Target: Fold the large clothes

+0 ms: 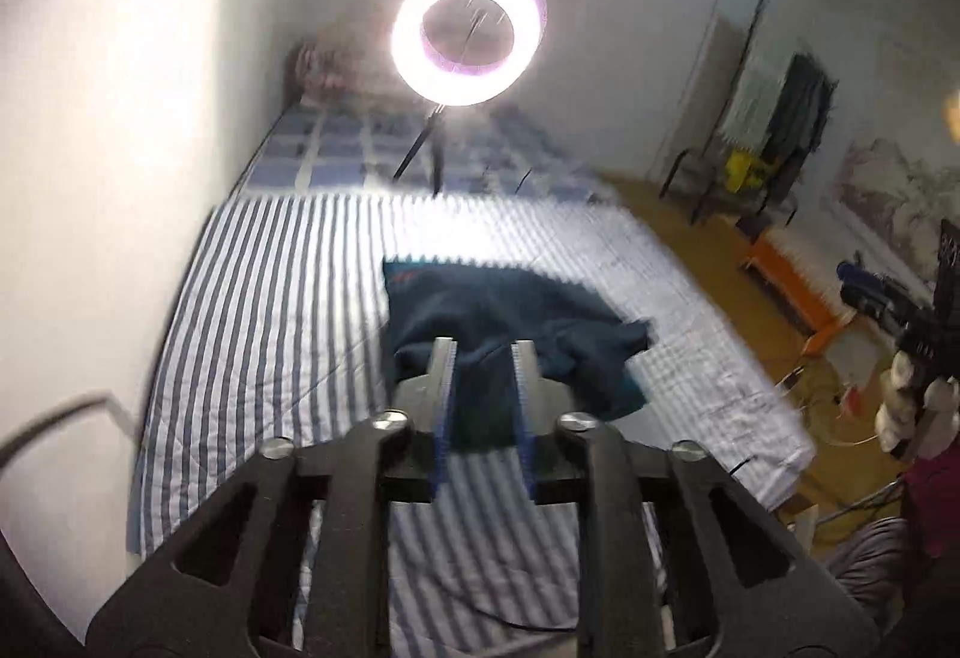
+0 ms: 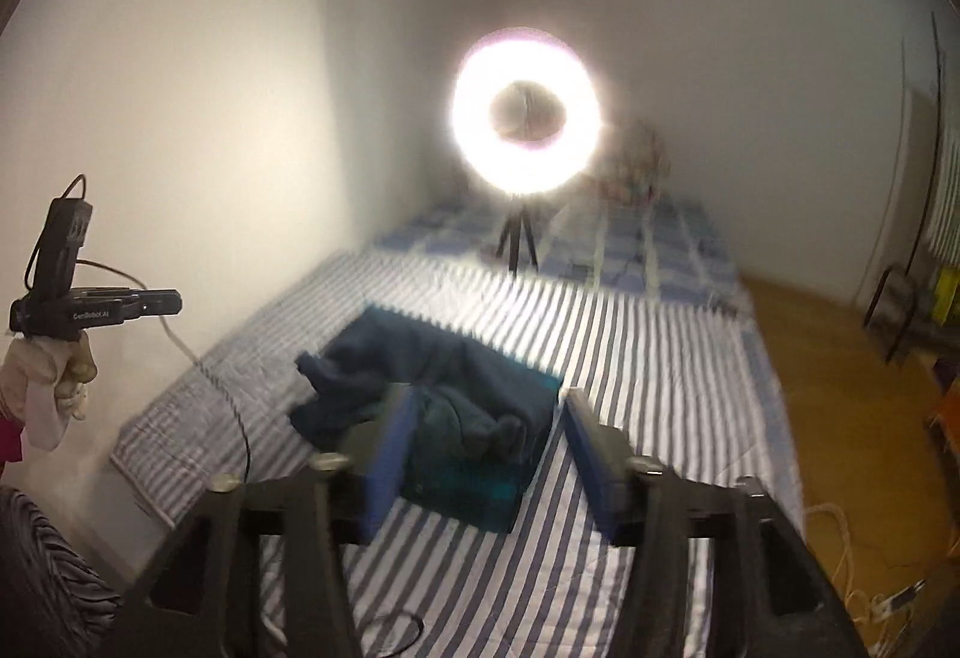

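A dark blue garment (image 1: 510, 322) lies partly folded and rumpled on the striped bed sheet (image 1: 270, 310); it also shows in the right wrist view (image 2: 444, 400). My left gripper (image 1: 483, 346) is open and empty, held above the near edge of the garment. My right gripper (image 2: 489, 400) is wide open and empty, above the garment's near side. The left gripper also shows at the far left of the right wrist view (image 2: 162, 301), held in a gloved hand, away from the garment.
A lit ring light on a small tripod (image 1: 468, 28) stands on the bed beyond the garment, also in the right wrist view (image 2: 525, 118). A white wall (image 1: 120, 118) runs along the bed's left. Wooden floor, an orange stool (image 1: 786, 274) and clutter lie right. A cable (image 2: 240, 418) crosses the sheet.
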A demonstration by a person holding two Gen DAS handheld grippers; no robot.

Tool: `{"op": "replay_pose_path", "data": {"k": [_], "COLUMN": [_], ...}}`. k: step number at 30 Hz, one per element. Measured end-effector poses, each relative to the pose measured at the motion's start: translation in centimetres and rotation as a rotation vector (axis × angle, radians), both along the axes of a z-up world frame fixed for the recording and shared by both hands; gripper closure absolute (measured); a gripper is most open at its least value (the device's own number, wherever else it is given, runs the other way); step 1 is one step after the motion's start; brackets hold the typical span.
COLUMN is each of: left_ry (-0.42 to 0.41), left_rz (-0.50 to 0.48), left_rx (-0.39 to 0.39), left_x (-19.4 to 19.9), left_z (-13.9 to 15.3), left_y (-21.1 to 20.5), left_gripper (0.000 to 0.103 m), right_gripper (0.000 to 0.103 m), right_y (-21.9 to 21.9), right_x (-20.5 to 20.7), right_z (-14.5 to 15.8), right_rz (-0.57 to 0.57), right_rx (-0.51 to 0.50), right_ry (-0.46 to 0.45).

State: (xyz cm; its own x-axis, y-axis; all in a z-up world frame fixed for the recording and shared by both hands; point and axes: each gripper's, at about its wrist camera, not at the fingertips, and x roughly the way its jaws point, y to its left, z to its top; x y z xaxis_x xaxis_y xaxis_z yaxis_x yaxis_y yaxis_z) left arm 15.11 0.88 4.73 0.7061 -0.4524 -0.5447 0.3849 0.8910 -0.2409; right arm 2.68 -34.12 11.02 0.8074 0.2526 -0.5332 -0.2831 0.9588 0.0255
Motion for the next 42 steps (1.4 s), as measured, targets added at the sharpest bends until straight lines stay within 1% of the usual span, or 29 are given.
{"op": "replay_pose_path", "data": {"k": [1,2,4,6,7,9,10,13,15,16,17,19,20,21,23,25,26,28,30,32,35,37,38,40,42], "left_ry": [-0.021,-0.04,-0.067,-0.094,-0.103,-0.108,-0.109,-0.112,-0.107,-0.099,-0.087,-0.04,-0.008,0.018,0.094,0.17,0.218,0.283,0.333,0.366,0.424,0.462,0.498,0.541,0.573], "left_rz": [-0.004,-0.009,-0.013,-0.007,-0.002,0.001,0.002,0.017,0.026,0.037,0.046,0.064,0.076,0.084,0.109,0.132,0.145,0.166,0.185,0.204,0.221,0.231,0.231,0.234,0.25], "left_rx": [-0.014,-0.027,-0.046,-0.076,-0.093,-0.124,-0.134,-0.146,-0.148,-0.148,-0.158,-0.199,-0.225,-0.245,-0.297,-0.336,-0.365,-0.398,-0.411,-0.406,-0.433,-0.459,-0.477,-0.503,-0.511], "left_x": [-1.2,-2.3,-4.0,-5.9,-6.5,-7.5,-7.7,-8.4,-8.4,-8.0,-7.7,-6.0,-5.0,-4.1,-1.4,1.2,2.9,5.2,7.1,8.8,11.4,12.5,13.5,14.8,16.2], "left_z": [1.4,2.7,4.9,7.4,8.3,9.8,10.4,12.2,12.7,12.5,12.0,10.2,8.9,7.7,4.4,1.2,-0.8,-3.8,-6.3,-8.2,-11.1,-12.7,-13.8,-15.4,-16.9], "left_y": [0.2,0.3,0.5,0.9,1.1,1.6,1.8,2.4,2.5,2.7,2.8,3.0,3.2,3.2,3.3,3.1,3.1,2.7,2.3,2.1,2.4,2.8,3.0,3.1,3.2], "left_gripper": [0.069,0.067,0.066,0.056,0.051,0.05,0.05,0.049,0.041,0.034,0.032,0.032,0.032,0.032,0.032,0.032,0.032,0.032,0.032,0.032,0.032,0.032,0.032,0.032,0.032], "right_gripper": [0.033,0.028,0.022,0.015,0.014,0.013,0.012,0.007,0.006,0.004,0.001,0.0,0.0,0.0,0.0,0.0,0.001,0.003,0.006,0.007,0.008,0.008,0.008,0.01,0.011], "right_y": [0.3,0.6,1.1,1.5,1.6,1.8,1.8,1.7,1.7,1.6,1.5,1.6,1.7,1.9,2.2,2.1,1.9,1.5,1.2,0.9,0.9,0.7,0.5,0.6,0.6], "right_x": [-1.2,-2.6,-4.4,-6.0,-6.8,-8.0,-8.5,-9.4,-9.9,-10.1,-10.2,-9.6,-9.0,-7.9,-5.8,-3.6,-2.3,0.0,2.6,4.6,6.5,7.8,8.7,10.3,11.9], "right_z": [1.1,2.7,4.8,6.5,7.3,8.3,8.8,9.8,10.2,10.6,10.7,10.2,9.8,8.9,6.8,4.2,2.8,-0.2,-3.3,-6.1,-9.8,-12.3,-13.9,-15.7,-17.3], "right_rz": [0.002,0.003,0.007,0.021,0.027,0.024,0.02,0.019,0.026,0.027,0.02,0.018,0.025,0.029,0.015,0.001,-0.006,-0.031,-0.056,-0.075,-0.092,-0.094,-0.099,-0.105,-0.102], "right_rx": [-0.006,-0.016,-0.025,-0.024,-0.02,-0.01,-0.002,0.0,0.0,0.007,0.011,0.009,0.007,0.008,0.035,0.095,0.131,0.199,0.255,0.303,0.339,0.396,0.428,0.457,0.493], "right_ry": [-0.025,-0.058,-0.098,-0.128,-0.141,-0.16,-0.171,-0.197,-0.218,-0.238,-0.26,-0.28,-0.27,-0.245,-0.183,-0.101,-0.057,0.015,0.095,0.166,0.24,0.292,0.322,0.37,0.413]}}
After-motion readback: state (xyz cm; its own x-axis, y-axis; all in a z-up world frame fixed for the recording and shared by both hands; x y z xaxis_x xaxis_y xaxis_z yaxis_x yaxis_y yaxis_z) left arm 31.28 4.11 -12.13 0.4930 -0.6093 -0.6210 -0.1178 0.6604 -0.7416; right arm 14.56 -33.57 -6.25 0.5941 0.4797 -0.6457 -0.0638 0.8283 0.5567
